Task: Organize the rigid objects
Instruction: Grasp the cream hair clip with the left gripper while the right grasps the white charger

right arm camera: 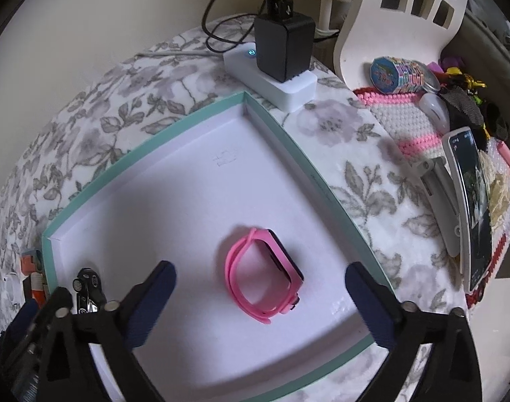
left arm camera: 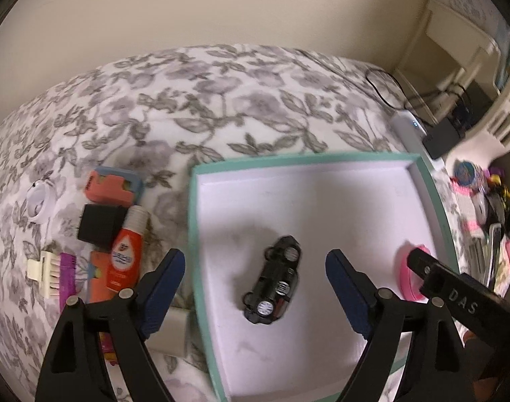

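Sorting so far: your teal-rimmed tray (left arm camera: pixel 422 181) already carries two things, a black toy car (left arm camera: pixel 275 284) near the middle and a pink watch (right arm camera: pixel 263 276) toward its right side, well apart from each other.
Left hand-held gripper (left arm camera: pixel 255 283): you have it hovering over the car with its fingers spread wide and nothing between them; the car lies free on the tray floor, so it looks set down rather than held.
Right hand-held gripper (right arm camera: pixel 260 289): equally wide, empty, straddling the watch without touching it.
Surface: the tray sits on a soft floral blanket (left arm camera: pixel 221 100); whether a bed or a bench lies beneath, you cannot tell.
Why the tray: its flat white card floor and low walls give rigid pieces a firm, level rest that the plush blanket would not.
Still outside, to the tray's left: an orange tube with a white cap (left arm camera: pixel 125 251), a black block (left arm camera: pixel 100 226), a coral and blue case (left arm camera: pixel 114 186), a cream comb-like piece (left arm camera: pixel 42 273), and a white ring (left arm camera: pixel 38 202), lying close together.
Shapes and feel: the car is glossy hard plastic with small silver wheels; the watch strap is a smooth rubbery loop resting on its edge, with a dark face.
Judgement: your left side is best placed for that remaining cluster.
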Motion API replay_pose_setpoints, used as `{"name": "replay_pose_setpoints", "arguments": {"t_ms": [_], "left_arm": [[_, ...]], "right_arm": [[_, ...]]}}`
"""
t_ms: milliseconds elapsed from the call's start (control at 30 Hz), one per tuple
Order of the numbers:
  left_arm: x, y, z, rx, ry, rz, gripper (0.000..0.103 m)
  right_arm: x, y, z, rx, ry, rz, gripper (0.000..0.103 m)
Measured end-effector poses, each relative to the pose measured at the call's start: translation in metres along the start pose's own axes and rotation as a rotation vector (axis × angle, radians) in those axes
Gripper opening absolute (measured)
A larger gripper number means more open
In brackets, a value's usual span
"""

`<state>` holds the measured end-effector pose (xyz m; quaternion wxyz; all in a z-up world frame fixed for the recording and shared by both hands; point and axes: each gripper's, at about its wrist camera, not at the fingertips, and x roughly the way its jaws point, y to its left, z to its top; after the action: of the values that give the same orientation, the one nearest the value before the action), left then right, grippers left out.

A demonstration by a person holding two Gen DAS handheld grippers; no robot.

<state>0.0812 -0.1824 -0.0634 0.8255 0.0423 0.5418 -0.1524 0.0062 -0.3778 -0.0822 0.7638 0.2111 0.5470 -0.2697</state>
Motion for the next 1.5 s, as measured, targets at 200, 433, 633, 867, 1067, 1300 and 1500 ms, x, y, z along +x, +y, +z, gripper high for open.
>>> {"name": "replay_pose_setpoints", "arguments": {"t_ms": [200,433,633,867,1067,1300,1500], "left_arm": [[-0.005,0.028,0.005,-0.091,-0.030,0.016,0.101],[-0.019,0.068,0.010,-0.205,-0.063,0.031,0.101],[-0.044,0.107,0.012,-0.289,-0.129,0.082,0.101],[-0.077,0.151,0.009,-0.360,-0.207,0.164,0.101],[-0.102,0.185,0.002,-0.419,-0.264,0.221,0.101],[-0.106,0.207,-0.010,-0.441,-0.258,0.248,0.101],[-0.074,0.219,-0.023,-0.438,-0.087,0.252,0.101]], "right_arm": [[-0.008,0.006,0.001,-0.005,-0.057,0.044,0.103],[-0.018,0.029,-0.003,-0.084,-0.120,0.096,0.103],[-0.029,0.052,-0.014,-0.115,-0.157,0.191,0.103],[-0.036,0.091,-0.030,-0.201,-0.127,0.290,0.103],[-0.054,0.124,-0.046,-0.303,-0.160,0.365,0.103],[-0.054,0.164,-0.068,-0.401,-0.109,0.431,0.103],[-0.044,0.191,-0.092,-0.497,-0.046,0.420,0.103]]}}
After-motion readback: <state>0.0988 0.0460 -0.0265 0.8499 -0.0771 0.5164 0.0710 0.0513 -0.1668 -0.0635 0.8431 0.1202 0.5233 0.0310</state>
